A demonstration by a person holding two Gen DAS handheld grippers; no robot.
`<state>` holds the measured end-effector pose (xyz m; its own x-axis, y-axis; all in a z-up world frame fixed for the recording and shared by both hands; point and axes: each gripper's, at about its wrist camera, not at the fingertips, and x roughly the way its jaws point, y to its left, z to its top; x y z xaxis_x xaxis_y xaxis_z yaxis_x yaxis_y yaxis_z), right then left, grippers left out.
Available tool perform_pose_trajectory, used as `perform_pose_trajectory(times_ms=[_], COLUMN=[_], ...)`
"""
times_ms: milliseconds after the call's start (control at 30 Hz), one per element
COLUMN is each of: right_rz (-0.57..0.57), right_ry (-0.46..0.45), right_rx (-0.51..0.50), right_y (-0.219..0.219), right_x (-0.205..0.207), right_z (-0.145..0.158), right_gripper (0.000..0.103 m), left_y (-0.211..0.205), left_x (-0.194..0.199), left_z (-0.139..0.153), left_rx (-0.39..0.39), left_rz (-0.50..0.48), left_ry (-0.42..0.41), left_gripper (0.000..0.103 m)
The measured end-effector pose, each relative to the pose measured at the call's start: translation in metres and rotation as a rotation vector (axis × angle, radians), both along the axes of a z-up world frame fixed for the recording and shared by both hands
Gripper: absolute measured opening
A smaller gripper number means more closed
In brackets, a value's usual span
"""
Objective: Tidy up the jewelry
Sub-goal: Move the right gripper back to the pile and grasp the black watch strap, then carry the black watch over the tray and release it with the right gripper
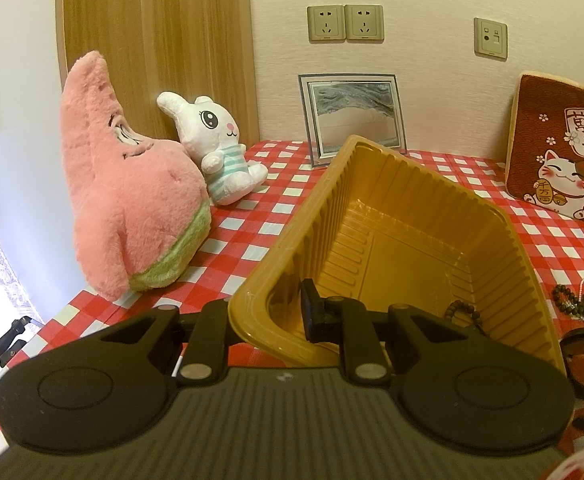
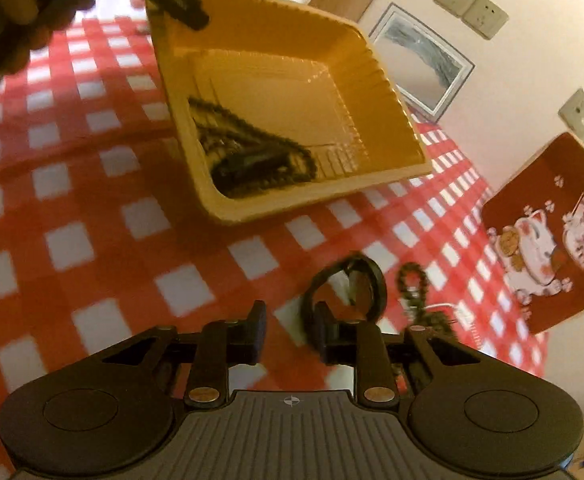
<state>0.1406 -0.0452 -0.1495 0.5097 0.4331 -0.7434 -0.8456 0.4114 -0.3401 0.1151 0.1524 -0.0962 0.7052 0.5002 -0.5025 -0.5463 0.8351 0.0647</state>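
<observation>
Jewelry is split between two places. A dark beaded strand (image 2: 252, 152) is seen piled in the near corner of a ribbed golden-yellow plastic tray (image 1: 487, 248), while more dark beads (image 1: 583, 308) and a black ring-shaped band (image 2: 355, 284) are left on the red-and-white checked cloth (image 2: 92, 208) of the counter, just beside the tray. The tray is held tilted, one side lifted off the cloth, its rim clamped by the left hand-held gripper (image 1: 270, 320), whose fingers are pressed together on the thin wall. The right hand-held gripper (image 2: 288, 330) is poised over the cloth with its jaws slightly apart and nothing held between them; the black band lies just beyond its fingertips. A pink star-shaped plush toy (image 1: 132, 200) and a white rabbit plush (image 1: 220, 148) are propped against the wall behind.
</observation>
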Motion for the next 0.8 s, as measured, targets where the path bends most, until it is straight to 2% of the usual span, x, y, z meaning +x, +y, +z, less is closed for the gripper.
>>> perform_pose_trajectory(times_ms=[67, 133, 267, 400, 500, 667, 700, 767, 800], right_rz=[-0.04, -0.096, -0.222, -0.394, -0.452, -0.454, -0.457, -0.46, -0.461], right_ry=[0.066, 0.124, 0.171, 0.309, 0.384, 0.337, 0.335, 0.343, 0.338], right_rx=[0.061, 0.144, 0.266, 0.382, 0.386, 0.329, 0.334, 0.338, 0.331], right_y=[-0.003, -0.011, -0.025, -0.045, -0.048, -0.034, -0.032, -0.03, -0.03], right_x=[0.004, 0.012, 0.035, 0.071, 0.089, 0.091, 0.093, 0.094, 0.093], right_z=[0.006, 0.016, 0.033, 0.028, 0.019, 0.016, 0.016, 0.014, 0.014], right_gripper=[0.035, 0.035, 0.036, 0.036, 0.036, 0.034, 0.032, 0.014, 0.013], left_y=[0.0, 0.0, 0.0, 0.0, 0.0, 0.0, 0.0, 0.0, 0.0], left_x=[0.0, 0.0, 0.0, 0.0, 0.0, -0.001, -0.001, -0.002, -0.002], left_z=[0.0, 0.0, 0.0, 0.0, 0.0, -0.001, -0.001, 0.0, 0.0], left_rx=[0.001, -0.001, 0.0, 0.0, 0.0, -0.001, -0.002, -0.002, -0.002], left_rz=[-0.001, 0.001, 0.001, 0.0, 0.0, 0.003, 0.003, 0.003, 0.003], left_ry=[-0.001, 0.0, -0.001, 0.0, 0.0, 0.001, 0.001, 0.001, 0.001], left_gripper=[0.017, 0.017, 0.017, 0.017, 0.017, 0.017, 0.017, 0.017, 0.017])
